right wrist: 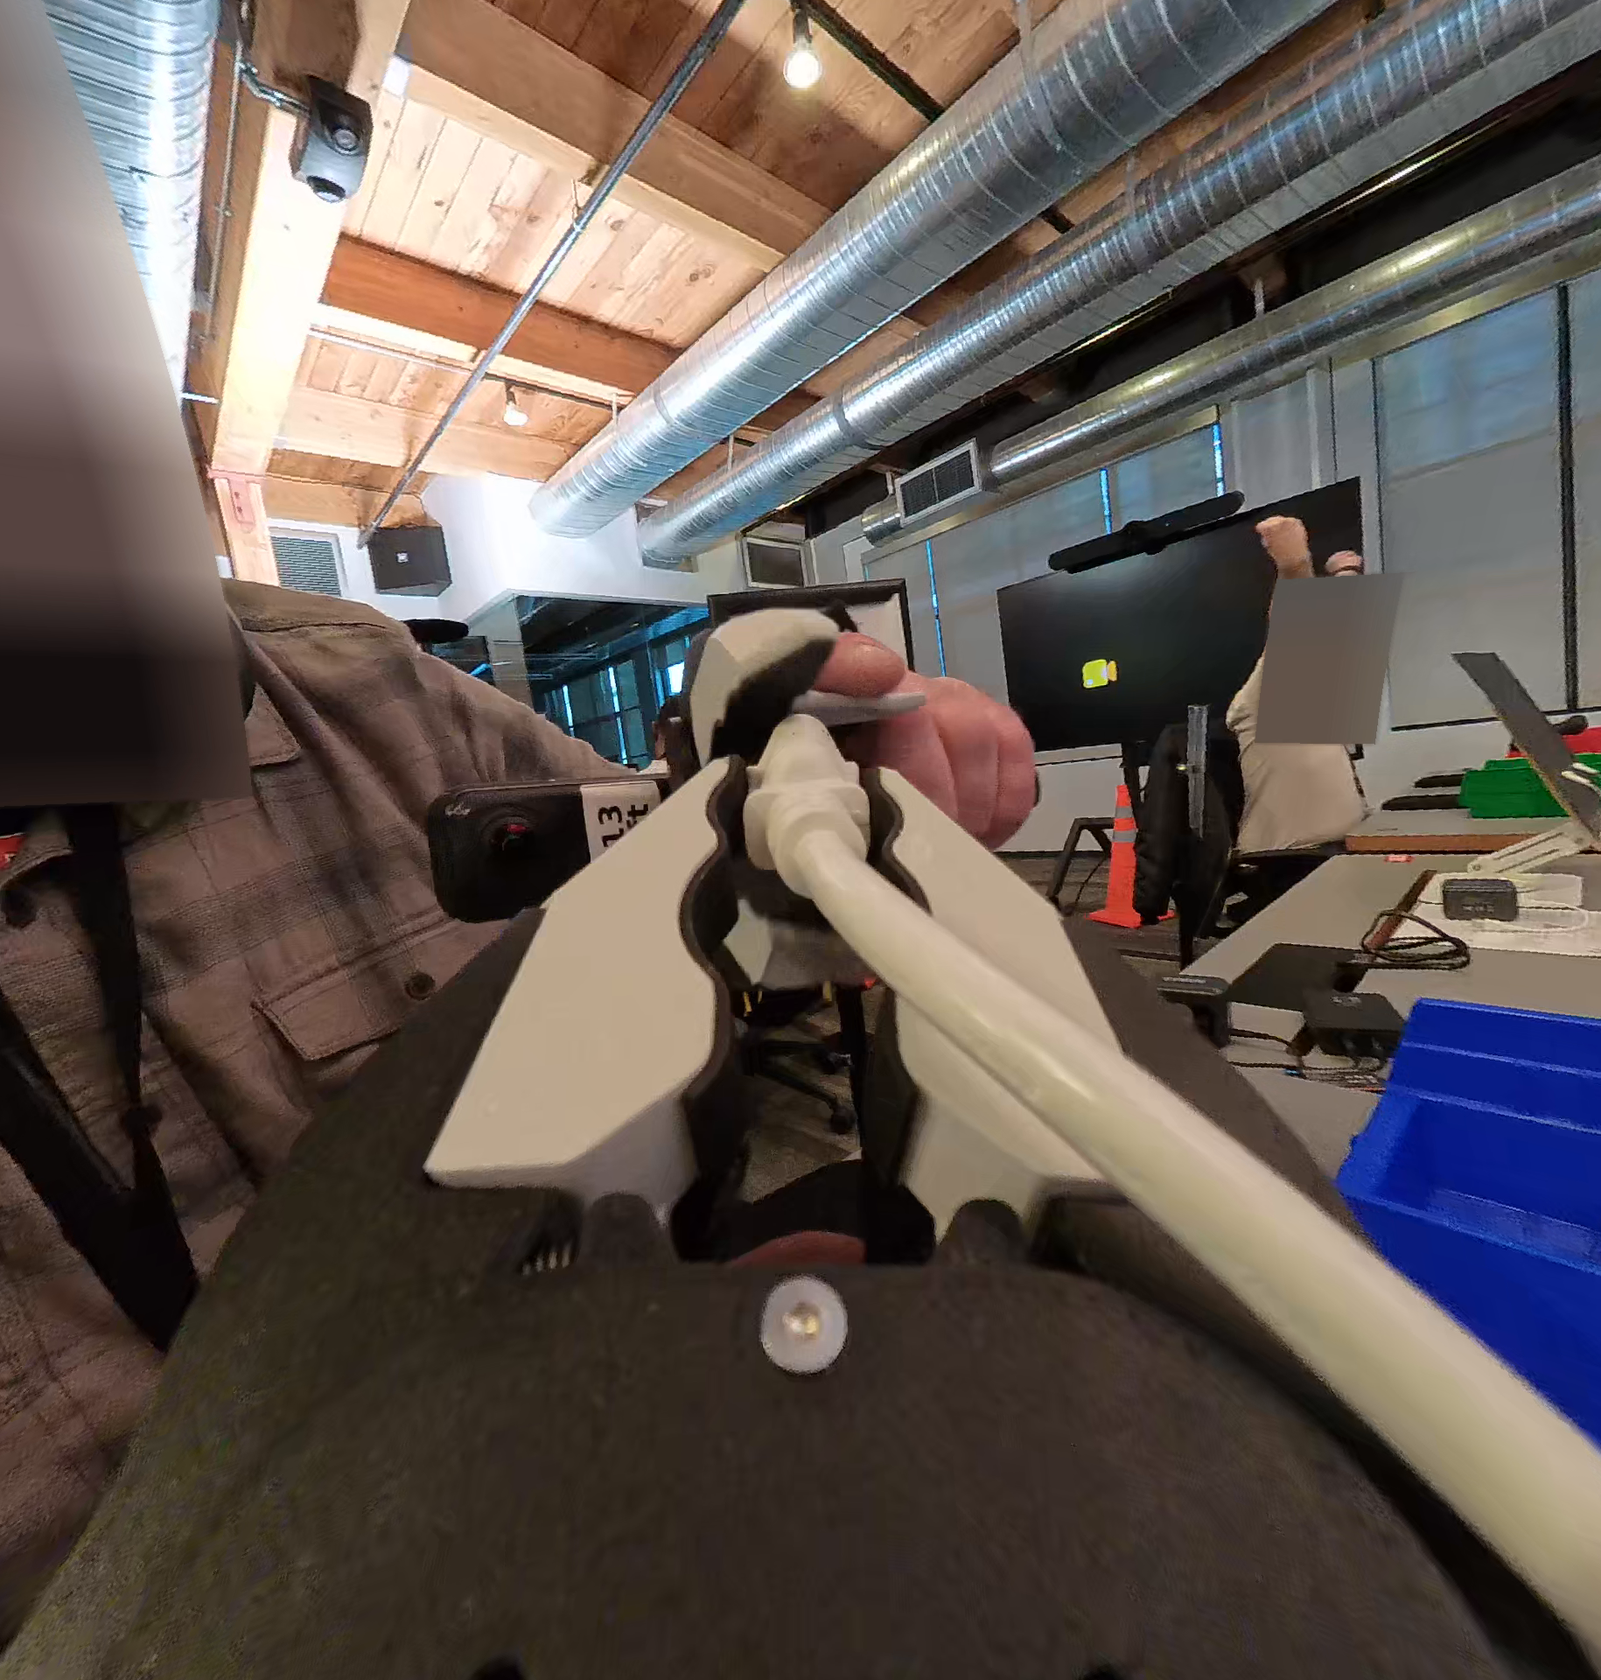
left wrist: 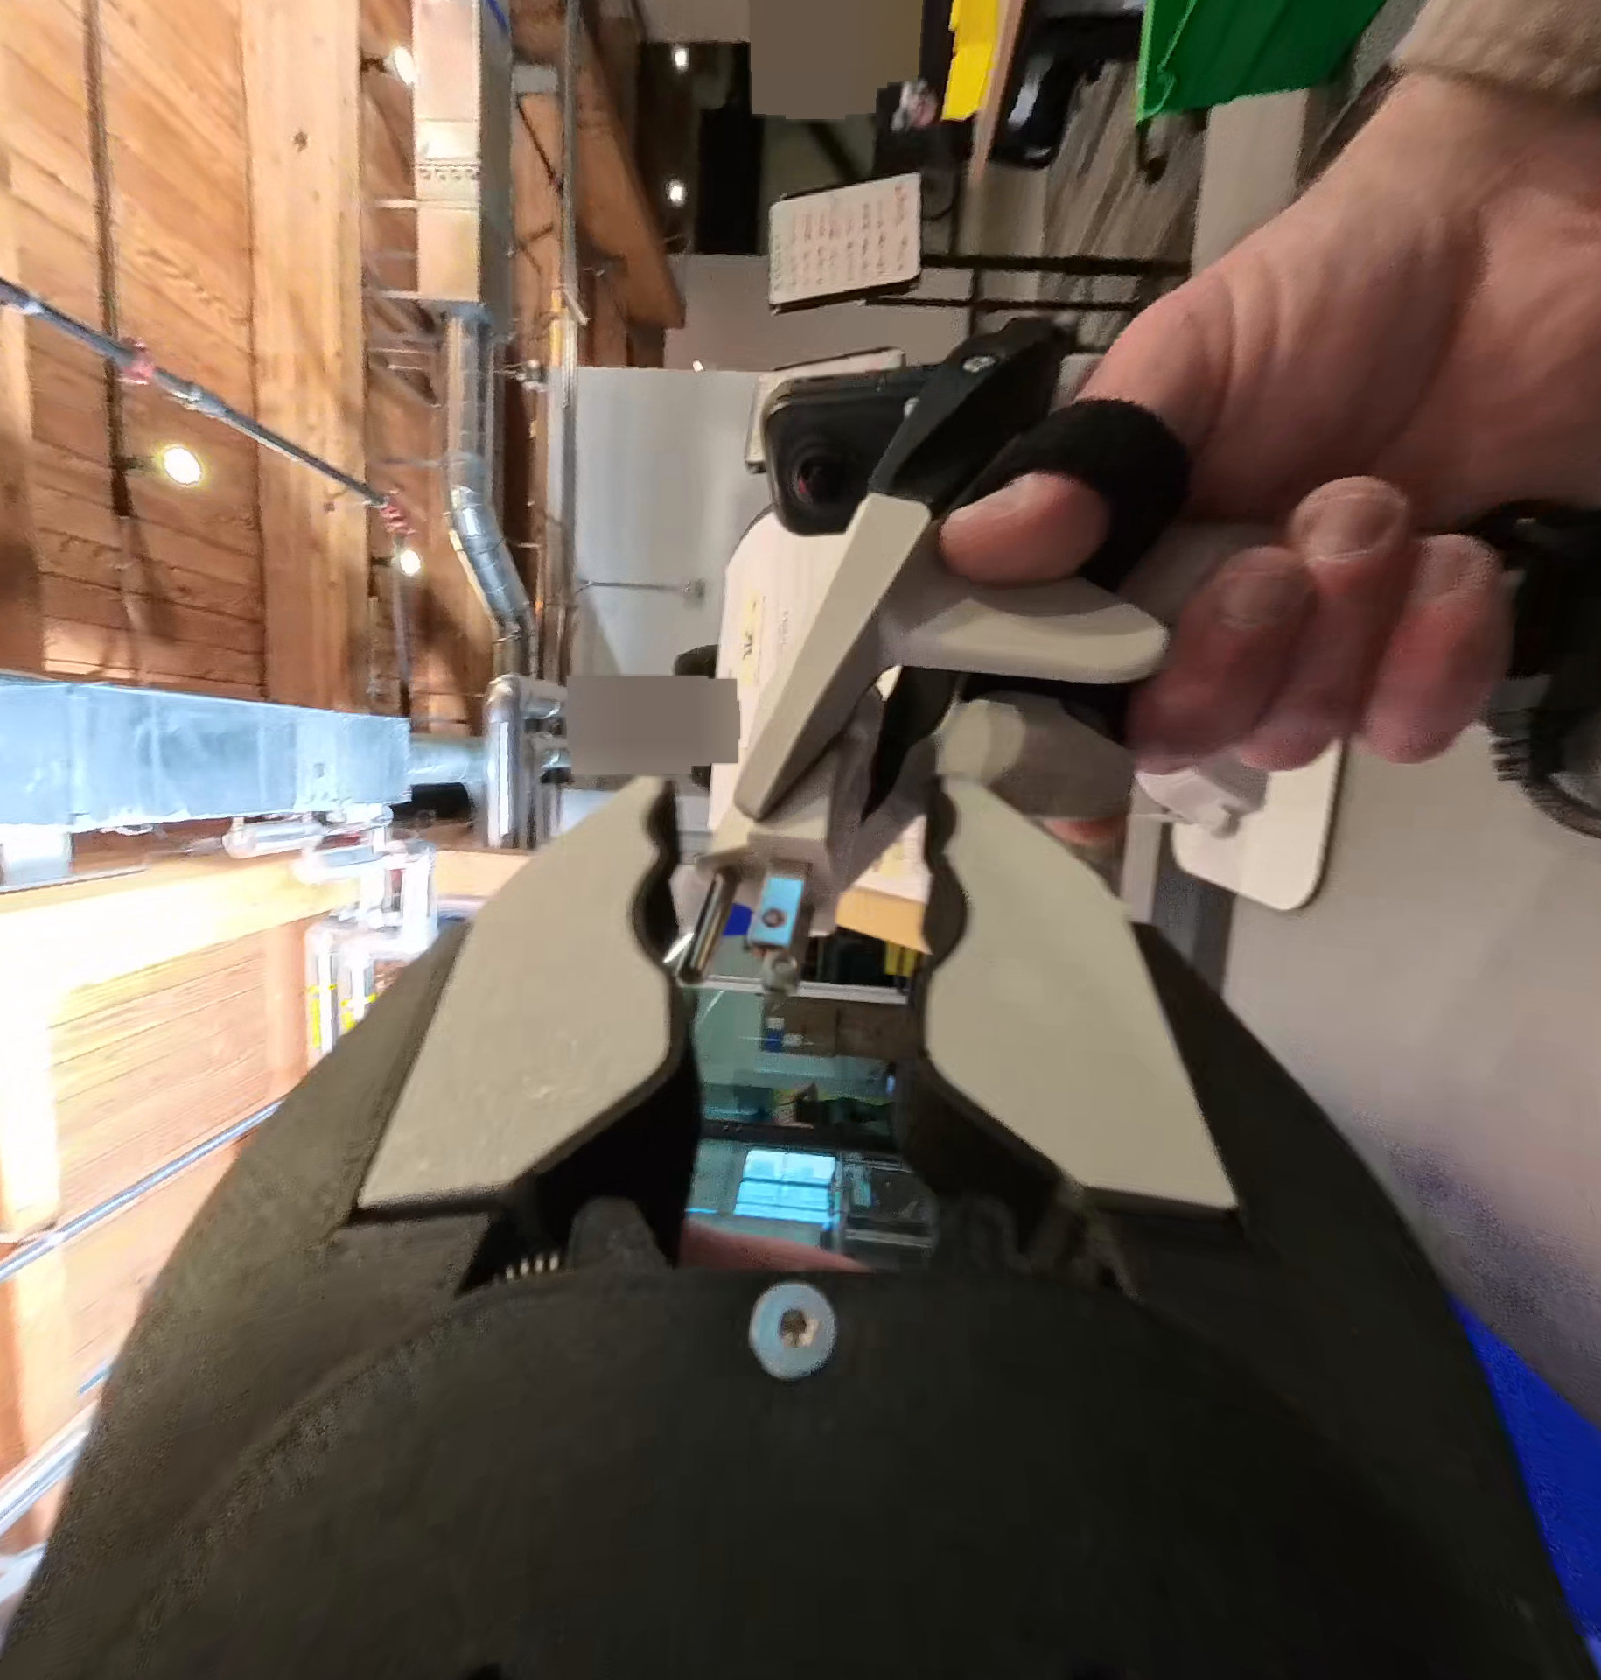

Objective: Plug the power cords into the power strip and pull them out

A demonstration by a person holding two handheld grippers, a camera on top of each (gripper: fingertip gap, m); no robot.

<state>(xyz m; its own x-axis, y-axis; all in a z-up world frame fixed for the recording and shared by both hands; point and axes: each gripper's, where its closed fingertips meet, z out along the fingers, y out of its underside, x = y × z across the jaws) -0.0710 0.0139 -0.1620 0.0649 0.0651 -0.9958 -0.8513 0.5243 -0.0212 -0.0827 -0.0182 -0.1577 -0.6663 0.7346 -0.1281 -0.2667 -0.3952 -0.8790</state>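
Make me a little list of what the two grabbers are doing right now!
left gripper: open, holding nothing
right gripper: shut on the plug
cord: white, runs from the plug toward the camera
grippers: raised, facing each other
blue bin: beside the right gripper
power strip: not in view

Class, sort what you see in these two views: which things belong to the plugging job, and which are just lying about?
Belongs to the job:
- white plug, clamped in the right gripper
- its white cord
- left gripper, open, holding nothing

Just lying about:
- blue bin
- orange cone
- black screen
- green bins

No power strip shows in either view.
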